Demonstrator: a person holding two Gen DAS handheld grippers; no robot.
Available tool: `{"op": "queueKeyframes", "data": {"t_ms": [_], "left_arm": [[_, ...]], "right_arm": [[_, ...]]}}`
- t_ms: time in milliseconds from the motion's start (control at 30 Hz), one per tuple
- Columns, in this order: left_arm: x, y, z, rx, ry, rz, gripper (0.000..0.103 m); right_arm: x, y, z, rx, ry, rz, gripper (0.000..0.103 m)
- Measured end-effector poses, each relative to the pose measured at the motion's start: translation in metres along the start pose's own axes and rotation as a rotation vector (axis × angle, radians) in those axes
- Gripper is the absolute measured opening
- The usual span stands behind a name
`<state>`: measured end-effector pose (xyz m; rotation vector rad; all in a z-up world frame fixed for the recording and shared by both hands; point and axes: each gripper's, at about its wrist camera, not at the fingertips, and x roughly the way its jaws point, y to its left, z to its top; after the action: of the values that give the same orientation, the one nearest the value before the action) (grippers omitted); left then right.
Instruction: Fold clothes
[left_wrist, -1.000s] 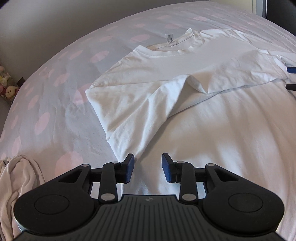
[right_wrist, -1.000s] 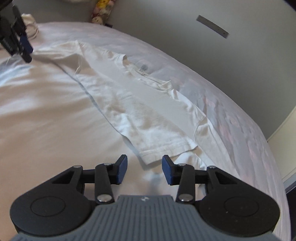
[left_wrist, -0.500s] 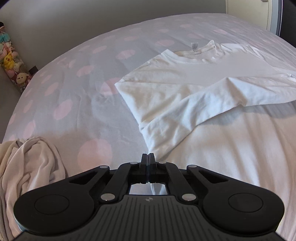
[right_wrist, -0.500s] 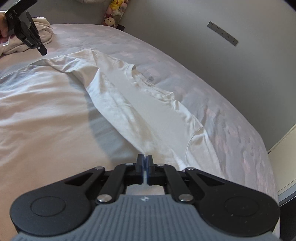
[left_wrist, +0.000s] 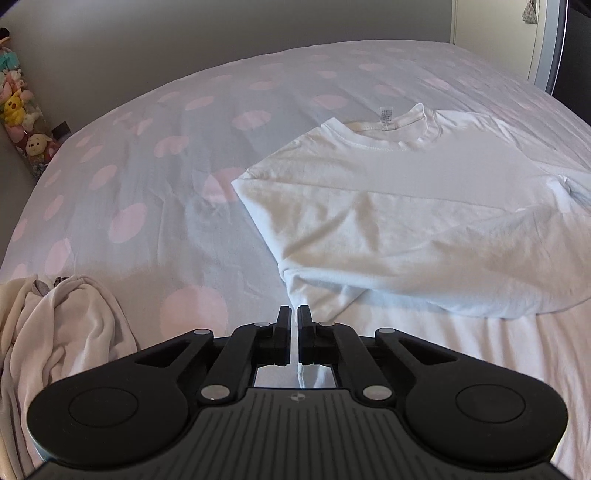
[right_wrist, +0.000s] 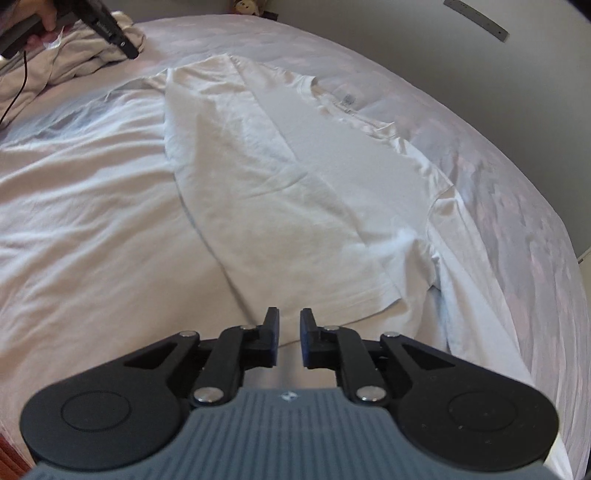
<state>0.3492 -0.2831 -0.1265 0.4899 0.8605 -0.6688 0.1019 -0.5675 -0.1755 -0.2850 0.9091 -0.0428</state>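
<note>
T-shirt (left_wrist: 388, 206) lies on the bed (left_wrist: 147, 166), top part folded over.
Left tongs (left_wrist: 294, 312) are clenched with nothing between them, at the shirt's near left corner. Right tongs (right_wrist: 289, 317) have just been opening; the gap is narrow and empty, just short of the shirt's near hem. A crumpled beige garment (left_wrist: 55, 325) lies on the bed, left of the shirt.

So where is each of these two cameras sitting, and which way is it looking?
Left wrist: rides the left gripper, looking down past its fingers at the folded white cotton T-shirt on the pink-dotted bedsheet.
Right wrist: rides the right gripper, looking across the shirt; the person's hand shows top left.
Shared: shirt, bedsheet, crumpled cream garment.
</note>
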Motion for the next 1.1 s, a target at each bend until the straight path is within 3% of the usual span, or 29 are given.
{"op": "queueKeyframes", "data": {"t_ms": [133, 267, 300, 533, 733, 867, 933, 967, 1000, 1100], "left_arm": [[0.011, 0.004, 0.022, 0.006, -0.004, -0.006, 0.013], [0.027, 0.014, 0.050, -0.032, -0.007, -0.017, 0.017], [0.033, 0.017, 0.057, -0.048, -0.003, -0.021, 0.020], [0.084, 0.035, 0.098, -0.136, 0.029, 0.012, 0.041], [0.130, 0.048, 0.108, -0.245, 0.079, 0.012, 0.042], [0.146, 0.046, 0.103, -0.269, 0.084, 0.028, 0.037], [0.145, 0.044, 0.101, -0.270, 0.063, 0.050, 0.018], [0.143, 0.043, 0.101, -0.265, 0.052, 0.058, 0.011], [0.140, 0.042, 0.101, -0.260, 0.042, 0.064, 0.002], [0.131, 0.041, 0.101, -0.258, 0.026, 0.076, 0.001]], "right_arm": [[0.002, -0.038, 0.009, 0.099, -0.010, -0.037, 0.022], [0.022, -0.066, 0.012, 0.184, 0.020, -0.047, 0.027], [0.027, -0.070, 0.012, 0.201, 0.024, -0.041, 0.032], [0.056, -0.095, 0.014, 0.338, 0.015, 0.023, 0.039], [0.072, -0.111, 0.010, 0.453, 0.015, 0.086, 0.041], [0.081, -0.113, 0.003, 0.514, 0.036, 0.122, 0.043], [0.085, -0.110, 0.000, 0.519, 0.057, 0.133, 0.040], [0.085, -0.106, -0.001, 0.514, 0.061, 0.128, 0.032], [0.083, -0.102, -0.001, 0.505, 0.060, 0.114, 0.016], [0.071, -0.090, 0.000, 0.468, 0.046, 0.067, 0.005]]}}
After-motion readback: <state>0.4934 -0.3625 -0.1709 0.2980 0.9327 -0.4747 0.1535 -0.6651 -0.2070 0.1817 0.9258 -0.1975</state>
